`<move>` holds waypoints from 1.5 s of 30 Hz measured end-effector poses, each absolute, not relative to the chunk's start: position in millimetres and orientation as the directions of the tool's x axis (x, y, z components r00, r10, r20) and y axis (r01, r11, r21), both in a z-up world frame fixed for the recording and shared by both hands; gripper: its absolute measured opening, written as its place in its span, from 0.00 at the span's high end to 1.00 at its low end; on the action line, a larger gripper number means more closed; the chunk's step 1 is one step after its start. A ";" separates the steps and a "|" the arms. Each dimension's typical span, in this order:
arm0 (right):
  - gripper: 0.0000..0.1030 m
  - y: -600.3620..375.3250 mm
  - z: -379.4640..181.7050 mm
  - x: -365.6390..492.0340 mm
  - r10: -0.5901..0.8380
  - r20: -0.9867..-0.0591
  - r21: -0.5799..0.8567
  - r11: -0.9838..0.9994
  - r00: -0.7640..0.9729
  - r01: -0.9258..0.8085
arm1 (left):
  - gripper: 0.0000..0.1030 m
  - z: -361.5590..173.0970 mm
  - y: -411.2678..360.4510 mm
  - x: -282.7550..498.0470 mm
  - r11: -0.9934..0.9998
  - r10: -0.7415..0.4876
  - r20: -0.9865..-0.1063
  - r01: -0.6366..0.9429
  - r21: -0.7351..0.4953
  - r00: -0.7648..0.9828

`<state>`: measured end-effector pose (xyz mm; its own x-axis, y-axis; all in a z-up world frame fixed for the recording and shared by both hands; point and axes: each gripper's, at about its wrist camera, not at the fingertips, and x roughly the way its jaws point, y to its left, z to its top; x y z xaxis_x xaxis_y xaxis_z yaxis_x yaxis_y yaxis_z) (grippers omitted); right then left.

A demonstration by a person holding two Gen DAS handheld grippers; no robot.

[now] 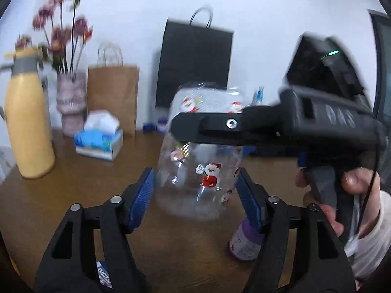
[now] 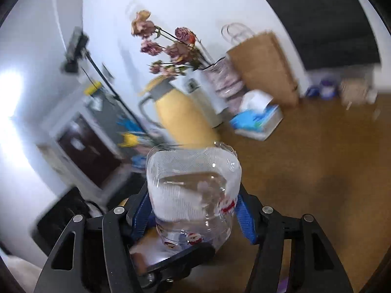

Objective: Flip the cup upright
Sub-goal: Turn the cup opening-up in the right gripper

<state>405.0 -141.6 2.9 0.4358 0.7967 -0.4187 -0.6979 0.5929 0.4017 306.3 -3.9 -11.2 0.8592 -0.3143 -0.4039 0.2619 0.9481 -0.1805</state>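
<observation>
The cup is clear plastic with Santa stickers. It is held in the air above the brown table. My right gripper comes in from the right and is shut on the cup around its middle. In the right wrist view the cup sits tilted between the blue pads of the right gripper. My left gripper is open, with its blue pads on either side of the cup's lower part, close to it.
On the table stand a yellow thermos, a vase of dried flowers, a tissue box, a brown paper bag and a black bag. A purple bottle lies near the left gripper's right finger.
</observation>
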 end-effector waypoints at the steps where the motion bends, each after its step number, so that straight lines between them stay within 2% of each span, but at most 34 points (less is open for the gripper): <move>1: 0.36 -137.1 5.2 398.5 0.753 -0.427 0.301 0.641 0.501 -0.706 | 0.33 -15.5 0.2 315.4 0.938 -0.339 -0.447 0.264 -0.223 0.828; 3: 0.36 -125.3 5.6 385.9 0.684 -0.415 0.109 0.692 0.601 -0.713 | 0.33 -24.3 10.4 335.2 0.909 -0.402 -0.528 0.259 -0.325 0.748; 5: 0.35 -115.2 0.1 381.1 0.650 -0.425 0.020 0.703 0.630 -0.711 | 0.35 -29.3 14.9 346.8 0.890 -0.441 -0.566 0.258 -0.376 0.696; 6: 0.34 -112.2 -2.5 381.8 0.648 -0.428 0.016 0.702 0.630 -0.712 | 0.41 -31.4 13.9 348.9 0.888 -0.448 -0.575 0.269 -0.372 0.685; 8: 0.34 -108.7 -6.2 384.0 0.654 -0.435 0.016 0.693 0.619 -0.720 | 0.45 -32.1 10.3 346.9 0.912 -0.406 -0.574 0.276 -0.303 0.711; 9: 0.34 -107.1 -8.1 385.0 0.648 -0.439 0.011 0.697 0.623 -0.717 | 0.49 -32.6 7.3 345.8 0.919 -0.394 -0.576 0.287 -0.272 0.716; 11: 0.33 -106.3 -9.6 382.9 0.650 -0.431 -0.007 0.691 0.626 -0.722 | 0.50 -33.5 5.7 344.6 0.924 -0.382 -0.584 0.283 -0.257 0.717; 19: 0.32 -116.3 -15.7 382.2 0.681 -0.431 0.090 0.685 0.592 -0.723 | 0.50 -42.8 6.7 349.0 0.925 -0.380 -0.623 0.257 -0.281 0.684; 24: 0.32 -117.7 -23.4 342.2 0.630 -0.456 0.028 0.716 0.629 -0.697 | 0.50 -54.0 0.4 335.5 0.925 -0.379 -0.652 0.251 -0.285 0.656; 29: 0.34 -123.8 -58.3 339.0 0.618 -0.554 0.095 0.713 0.558 -0.695 | 0.51 -82.0 -19.1 316.2 0.941 -0.330 -0.722 0.271 -0.202 0.608; 32: 0.35 -126.9 -68.3 343.3 0.620 -0.581 0.132 0.711 0.527 -0.691 | 0.51 -86.3 -28.2 310.4 0.955 -0.269 -0.740 0.274 -0.119 0.617; 35: 0.35 -128.5 -73.1 350.4 0.614 -0.616 0.169 0.715 0.494 -0.678 | 0.47 -86.7 -29.2 314.5 0.951 -0.282 -0.755 0.277 -0.138 0.593; 38: 0.35 -126.9 -77.7 355.9 0.567 -0.669 0.154 0.738 0.480 -0.657 | 0.34 -85.1 -29.3 318.3 0.949 -0.285 -0.750 0.284 -0.135 0.597; 42: 0.34 -123.3 -87.6 361.1 0.536 -0.712 0.149 0.746 0.453 -0.649 | 0.34 -94.0 -34.5 323.1 0.940 -0.295 -0.751 0.321 -0.117 0.591; 45: 0.34 -125.6 -93.0 362.1 0.530 -0.713 0.156 0.758 0.458 -0.634 | 0.39 -104.1 -32.5 330.2 0.929 -0.338 -0.754 0.330 -0.169 0.564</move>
<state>362.1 -125.6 -93.0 0.4581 0.5303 -0.7134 -0.6335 0.7577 0.1565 330.2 -32.5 -104.1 0.5637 -0.3378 -0.7537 0.3305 0.9286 -0.1690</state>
